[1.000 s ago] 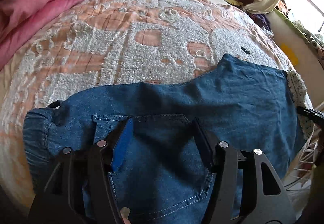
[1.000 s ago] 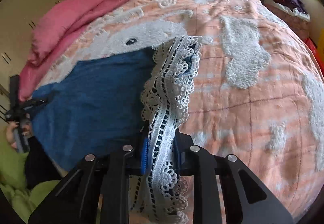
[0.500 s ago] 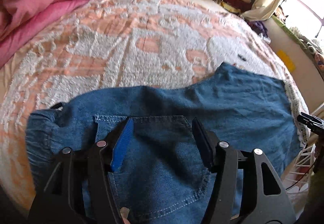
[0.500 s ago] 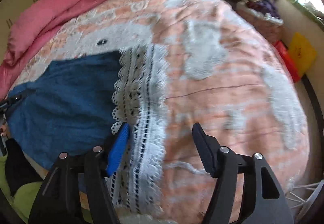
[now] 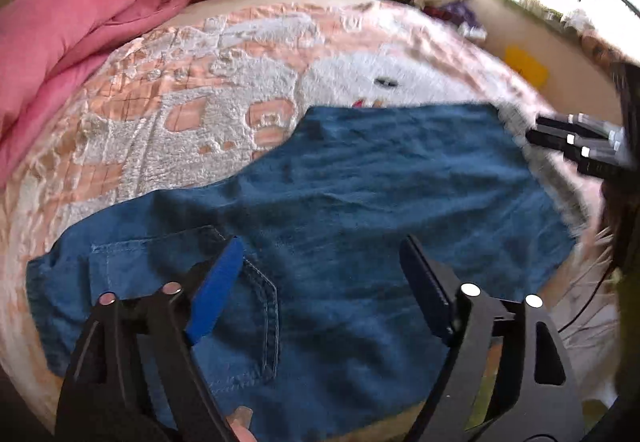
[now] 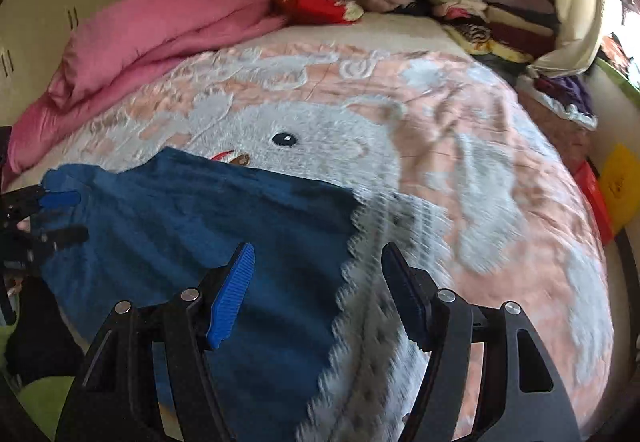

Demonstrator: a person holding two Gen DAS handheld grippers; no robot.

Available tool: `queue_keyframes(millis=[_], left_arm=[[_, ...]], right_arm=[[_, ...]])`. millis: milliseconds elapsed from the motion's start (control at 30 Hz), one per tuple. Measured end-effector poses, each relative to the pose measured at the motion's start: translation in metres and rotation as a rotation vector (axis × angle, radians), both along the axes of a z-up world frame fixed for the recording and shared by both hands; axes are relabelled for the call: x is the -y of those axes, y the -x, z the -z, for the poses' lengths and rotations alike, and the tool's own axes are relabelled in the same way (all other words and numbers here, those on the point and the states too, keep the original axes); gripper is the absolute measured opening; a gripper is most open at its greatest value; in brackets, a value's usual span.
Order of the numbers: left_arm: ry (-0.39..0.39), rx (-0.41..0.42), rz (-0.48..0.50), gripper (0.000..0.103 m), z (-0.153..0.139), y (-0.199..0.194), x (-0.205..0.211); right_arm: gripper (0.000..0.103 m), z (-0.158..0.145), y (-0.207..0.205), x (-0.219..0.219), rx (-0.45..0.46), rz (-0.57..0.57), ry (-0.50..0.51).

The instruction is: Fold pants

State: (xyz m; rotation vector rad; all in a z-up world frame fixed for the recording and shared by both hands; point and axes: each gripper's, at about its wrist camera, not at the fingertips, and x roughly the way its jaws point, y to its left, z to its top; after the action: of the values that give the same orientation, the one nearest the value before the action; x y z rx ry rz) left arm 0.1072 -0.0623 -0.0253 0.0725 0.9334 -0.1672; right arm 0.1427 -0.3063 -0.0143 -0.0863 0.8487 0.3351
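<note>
The denim pants lie flat on the pink-and-white bedspread, lace hem at right. The left gripper has just spread wider and grips nothing. The right gripper has just opened, its jaws apart above the lace.

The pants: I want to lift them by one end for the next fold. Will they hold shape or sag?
Likely sag: the pants lie flat and rippled, soft denim. The lace hem looks thin and may snag. The pocket end, being layered, probably hangs heavier.

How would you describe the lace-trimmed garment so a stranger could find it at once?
Start at the bed's peach and white fluffy blanket. Near its front edge lie flat blue denim pants, not piled like the folded clothes behind. Only they have a white lace hem.
</note>
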Motion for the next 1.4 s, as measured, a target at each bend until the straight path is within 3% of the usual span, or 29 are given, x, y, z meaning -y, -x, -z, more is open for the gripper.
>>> queue_keyframes(millis=[100, 200, 333, 567, 733, 967, 1167, 1400], left_arm=[[-0.058, -0.045, -0.06, 0.077, 0.018, -0.009, -0.009], [0.015, -0.064, -0.093, 0.078, 0.026, -0.01, -0.03], [0.036, -0.056, -0.09, 0.082, 0.027, -0.012, -0.034], [0.057, -0.021, -0.099, 0.086, 0.004, 0.006, -0.039], [0.062, -0.036, -0.059, 0.089, -0.003, 0.018, -0.025], [0.0, -0.117, 0.031, 0.093, 0.022, 0.029, 0.004], [-0.03, -0.145, 0.013, 0.093, 0.032, 0.028, 0.005], [-0.001, -0.12, -0.012, 0.093, 0.022, 0.036, 0.0]], right_arm=[[0.065, 0.022, -0.029, 0.004, -0.085, 0.066, 0.051], [0.065, 0.04, -0.046, 0.016, -0.128, 0.11, 0.003], [0.065, 0.04, -0.049, 0.018, -0.124, 0.12, -0.021], [0.065, -0.012, 0.001, 0.038, 0.017, 0.132, -0.077], [0.065, -0.025, 0.04, 0.042, 0.029, 0.133, -0.038], [0.065, -0.005, 0.092, 0.025, -0.034, 0.049, -0.049], [0.065, 0.038, 0.094, 0.022, -0.186, 0.077, -0.085], [0.065, 0.021, 0.101, 0.023, -0.164, 0.082, -0.123]])
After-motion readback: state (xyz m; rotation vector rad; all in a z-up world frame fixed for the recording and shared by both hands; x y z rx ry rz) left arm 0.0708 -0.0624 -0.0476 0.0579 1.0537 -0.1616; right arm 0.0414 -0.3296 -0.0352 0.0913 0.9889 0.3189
